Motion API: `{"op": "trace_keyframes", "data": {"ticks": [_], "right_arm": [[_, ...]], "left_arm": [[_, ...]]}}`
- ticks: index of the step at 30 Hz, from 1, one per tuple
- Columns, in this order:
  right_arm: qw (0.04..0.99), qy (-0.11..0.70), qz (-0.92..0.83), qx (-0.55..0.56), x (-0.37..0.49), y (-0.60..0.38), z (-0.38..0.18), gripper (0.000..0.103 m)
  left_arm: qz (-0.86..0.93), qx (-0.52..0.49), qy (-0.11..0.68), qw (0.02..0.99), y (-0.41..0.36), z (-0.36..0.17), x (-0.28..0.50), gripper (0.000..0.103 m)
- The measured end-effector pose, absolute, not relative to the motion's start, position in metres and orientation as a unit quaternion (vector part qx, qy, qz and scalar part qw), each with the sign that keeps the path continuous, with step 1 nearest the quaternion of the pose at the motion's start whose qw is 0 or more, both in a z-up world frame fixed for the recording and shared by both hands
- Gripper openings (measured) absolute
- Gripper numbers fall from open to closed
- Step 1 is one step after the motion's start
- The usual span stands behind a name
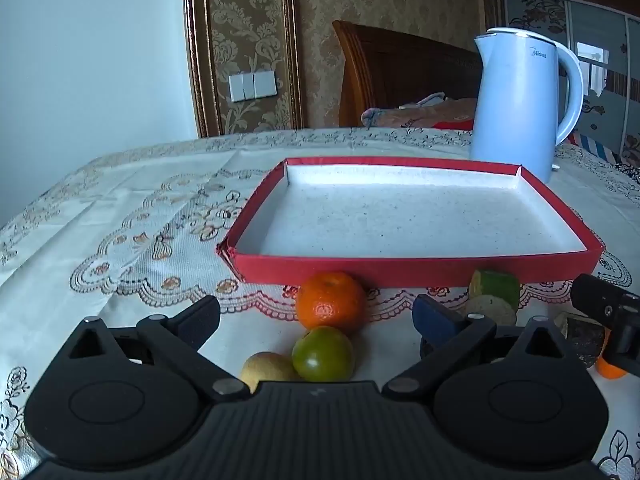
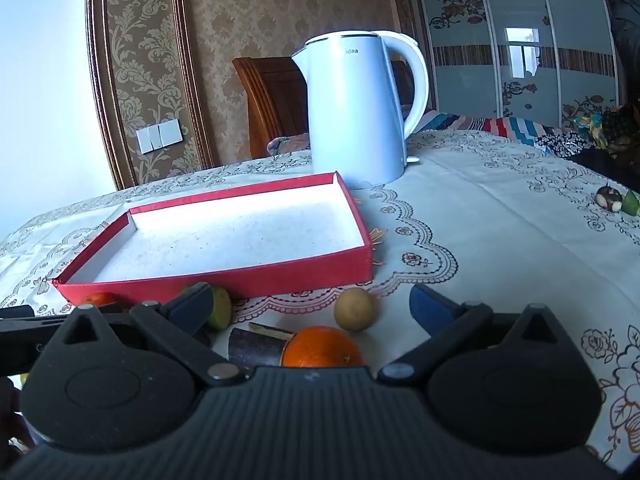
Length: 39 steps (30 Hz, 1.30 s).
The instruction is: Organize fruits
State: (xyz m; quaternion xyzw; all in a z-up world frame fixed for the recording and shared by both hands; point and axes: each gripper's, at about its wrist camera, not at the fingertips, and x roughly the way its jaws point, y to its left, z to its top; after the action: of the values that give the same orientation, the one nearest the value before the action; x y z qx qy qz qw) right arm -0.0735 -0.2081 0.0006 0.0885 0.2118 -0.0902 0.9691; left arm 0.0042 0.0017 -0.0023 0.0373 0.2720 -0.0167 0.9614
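Fruit waits just ahead of both grippers' spread, empty fingers (image 1: 434, 312): an orange mandarin (image 1: 331, 300), round, light and likely soft-skinned, lies between the left fingers against the red tray (image 1: 408, 270), best pinched gently across its widest middle.

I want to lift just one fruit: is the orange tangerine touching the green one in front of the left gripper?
Touching: the left wrist view shows the green tangerine overlapping the orange tangerine with no gap.
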Motion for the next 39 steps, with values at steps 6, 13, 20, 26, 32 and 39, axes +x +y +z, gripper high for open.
{"op": "trace_keyframes", "data": {"ticks": [6, 13, 20, 26, 32, 39], "right_arm": [[0.970, 0.211, -0.090, 0.085, -0.074, -0.207, 0.000, 0.103], [0.971, 0.212, -0.092, 0.067, -0.073, -0.201, 0.001, 0.103], [0.972, 0.215, -0.082, 0.049, -0.071, -0.195, 0.002, 0.103], [0.975, 0.209, -0.063, 0.041, -0.074, -0.192, 0.002, 0.103], [0.973, 0.219, -0.037, 0.069, -0.073, -0.200, 0.001, 0.103], [0.970, 0.219, -0.062, 0.080, -0.074, -0.203, 0.000, 0.103]], "left_arm": [[-0.014, 0.034, 0.273, 0.961, 0.003, -0.002, 0.005, 0.103], [-0.016, 0.035, 0.273, 0.961, 0.003, -0.002, 0.004, 0.103], [-0.018, 0.032, 0.276, 0.960, 0.003, -0.003, 0.005, 0.103], [-0.019, 0.029, 0.275, 0.961, 0.003, -0.003, 0.004, 0.103], [-0.010, 0.023, 0.267, 0.963, 0.008, -0.001, 0.001, 0.103], [-0.016, 0.023, 0.272, 0.962, 0.010, -0.001, 0.001, 0.103]]}}
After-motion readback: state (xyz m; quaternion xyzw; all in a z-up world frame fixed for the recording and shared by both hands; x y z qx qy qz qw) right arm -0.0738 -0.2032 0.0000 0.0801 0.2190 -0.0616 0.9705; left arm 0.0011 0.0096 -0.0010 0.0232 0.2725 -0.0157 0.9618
